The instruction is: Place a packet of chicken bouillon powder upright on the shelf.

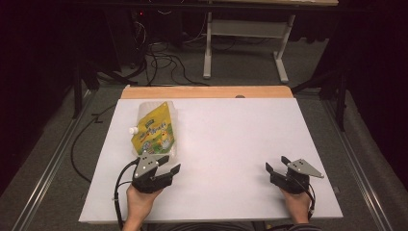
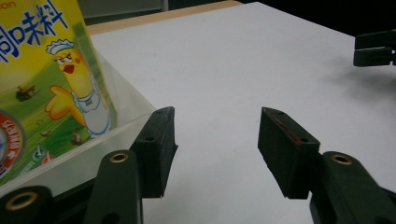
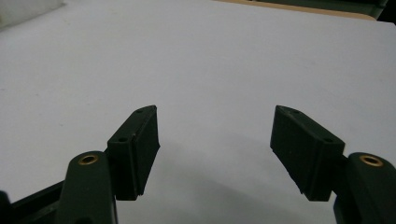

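- Lying in a clear bin at the table's left side, a yellow pouch fills most of it — white cap pointing left.
- Pouch front shows a cartoon chick in an apron on green grass, with blue characters above; the left gripper view catches it close behind the bin's clear wall.
- Left gripper sits just beside the bin's near end, jaws spread, nothing between them.
- Right gripper is well apart at the table's right — jaws spread too, over bare white surface.
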### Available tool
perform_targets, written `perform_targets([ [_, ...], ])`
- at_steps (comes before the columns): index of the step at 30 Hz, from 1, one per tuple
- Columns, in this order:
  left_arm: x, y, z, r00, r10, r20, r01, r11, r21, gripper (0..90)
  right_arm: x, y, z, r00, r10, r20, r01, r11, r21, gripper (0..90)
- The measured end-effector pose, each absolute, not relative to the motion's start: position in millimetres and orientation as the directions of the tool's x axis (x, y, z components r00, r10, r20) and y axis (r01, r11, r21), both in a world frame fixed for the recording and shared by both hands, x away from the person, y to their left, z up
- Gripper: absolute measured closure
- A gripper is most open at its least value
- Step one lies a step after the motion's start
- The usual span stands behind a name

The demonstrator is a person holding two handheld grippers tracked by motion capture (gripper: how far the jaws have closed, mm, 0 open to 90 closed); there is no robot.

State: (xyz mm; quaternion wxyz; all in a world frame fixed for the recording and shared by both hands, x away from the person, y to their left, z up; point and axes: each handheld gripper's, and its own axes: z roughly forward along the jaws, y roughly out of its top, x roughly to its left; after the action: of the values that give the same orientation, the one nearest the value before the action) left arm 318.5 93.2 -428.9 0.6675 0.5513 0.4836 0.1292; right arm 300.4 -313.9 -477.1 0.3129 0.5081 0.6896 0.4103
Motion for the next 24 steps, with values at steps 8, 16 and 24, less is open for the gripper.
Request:
perform_targets([
  [8,321.3,80.2,-431.8,0.513,0.691,-0.509,0.378,0.350,0.857,46.4,300.5,-313.7,-477.2,-0.286,0.958,-0.016,0.444,0.147,0.884,33.0],
  [16,325.4,67.0,-436.3,0.525,0.679,-0.512,0.397,0.337,0.854,46.4,300.4,-313.7,-477.2,-0.286,0.958,-0.015,0.444,0.147,0.884,33.0],
  [24,328.0,59.9,-439.1,0.528,0.671,-0.520,0.406,0.339,0.849,46.4,300.4,-313.4,-477.1,-0.286,0.958,-0.016,0.446,0.148,0.883,33.1],
])
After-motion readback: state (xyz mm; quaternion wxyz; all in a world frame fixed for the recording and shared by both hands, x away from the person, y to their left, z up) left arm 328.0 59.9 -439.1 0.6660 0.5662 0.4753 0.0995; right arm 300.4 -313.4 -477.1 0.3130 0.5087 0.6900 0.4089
